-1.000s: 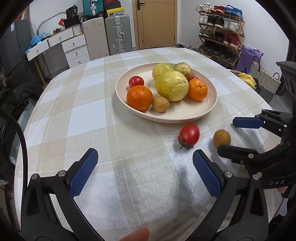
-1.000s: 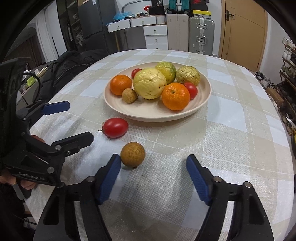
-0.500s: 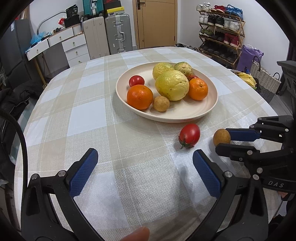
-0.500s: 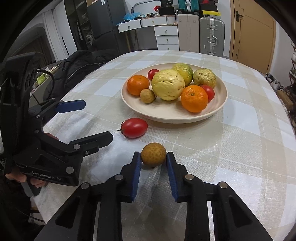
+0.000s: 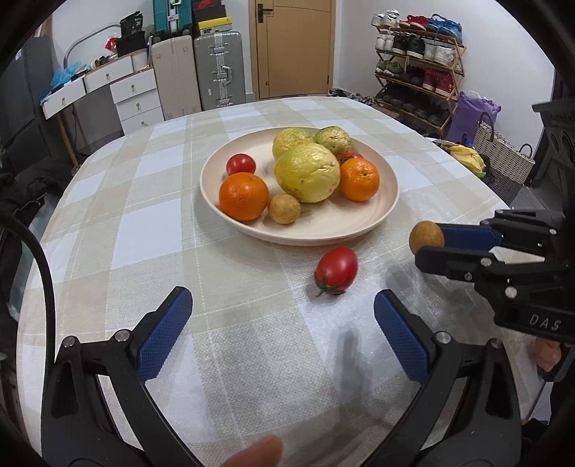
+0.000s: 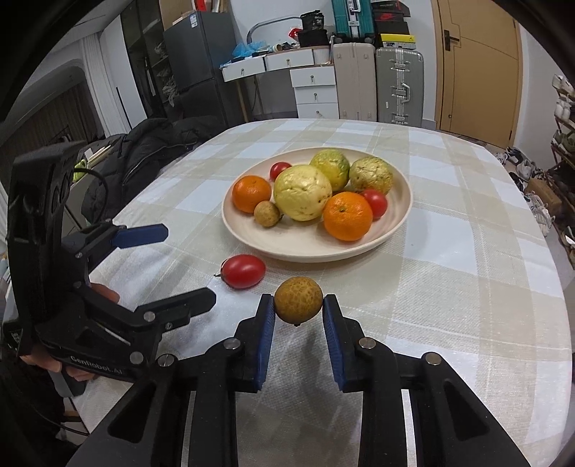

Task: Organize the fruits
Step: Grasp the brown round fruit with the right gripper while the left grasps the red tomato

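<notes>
Now longan [image 6: 298,300] between right pads [image 6: 266,336]

left gripper [image 6: 163,267] body: "GenRobot.AI", white print
right gripper [image 5: 429,246] body: "DAS", rest cut off
other txt: none legible

White walls, a wooden door [image 5: 293,48], suitcases [image 5: 219,68], a shoe rack [image 5: 417,68].

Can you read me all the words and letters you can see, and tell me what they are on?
"DAS": on the black body of the right gripper, in the left wrist view.
"Genrobot.AI": on the black body of the left gripper, in the right wrist view; partly blurred.
Labels on the boxes above the suitcases: too small to read.
</notes>
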`<state>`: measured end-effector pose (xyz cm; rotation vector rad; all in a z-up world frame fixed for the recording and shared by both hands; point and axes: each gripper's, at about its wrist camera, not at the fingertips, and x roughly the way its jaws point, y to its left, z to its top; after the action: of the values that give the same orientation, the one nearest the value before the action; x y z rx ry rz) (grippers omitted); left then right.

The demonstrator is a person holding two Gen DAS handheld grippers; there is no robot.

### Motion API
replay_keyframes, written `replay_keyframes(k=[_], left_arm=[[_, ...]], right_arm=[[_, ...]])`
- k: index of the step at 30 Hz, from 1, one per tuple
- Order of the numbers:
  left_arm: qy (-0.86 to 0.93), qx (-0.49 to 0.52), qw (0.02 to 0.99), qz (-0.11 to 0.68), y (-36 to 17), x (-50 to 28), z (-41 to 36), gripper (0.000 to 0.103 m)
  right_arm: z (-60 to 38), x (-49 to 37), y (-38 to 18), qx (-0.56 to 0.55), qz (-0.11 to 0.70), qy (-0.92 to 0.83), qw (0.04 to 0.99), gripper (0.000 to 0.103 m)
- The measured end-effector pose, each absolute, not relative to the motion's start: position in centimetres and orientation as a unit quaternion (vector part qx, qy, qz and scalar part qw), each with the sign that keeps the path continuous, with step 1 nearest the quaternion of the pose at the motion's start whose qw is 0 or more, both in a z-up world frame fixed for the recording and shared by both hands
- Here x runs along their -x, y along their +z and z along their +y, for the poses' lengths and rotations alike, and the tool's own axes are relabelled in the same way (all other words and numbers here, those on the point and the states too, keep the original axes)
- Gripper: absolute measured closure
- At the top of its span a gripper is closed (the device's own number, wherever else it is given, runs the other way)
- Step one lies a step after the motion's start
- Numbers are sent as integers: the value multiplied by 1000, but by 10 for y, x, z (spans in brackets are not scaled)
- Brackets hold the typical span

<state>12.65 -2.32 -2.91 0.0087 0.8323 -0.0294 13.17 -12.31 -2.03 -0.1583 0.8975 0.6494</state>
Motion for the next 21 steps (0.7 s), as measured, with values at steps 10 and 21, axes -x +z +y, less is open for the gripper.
replay_keyframes(k=[10,21], left_arm=[[-52,-16,893,447,-43,-152,-43,35],[-87,-21,894,439,-44,-161,-58,78]], right_arm=[[-132,-138,-26,70,438,293,847,75],[-140,-143,-23,60,434,287,852,75]])
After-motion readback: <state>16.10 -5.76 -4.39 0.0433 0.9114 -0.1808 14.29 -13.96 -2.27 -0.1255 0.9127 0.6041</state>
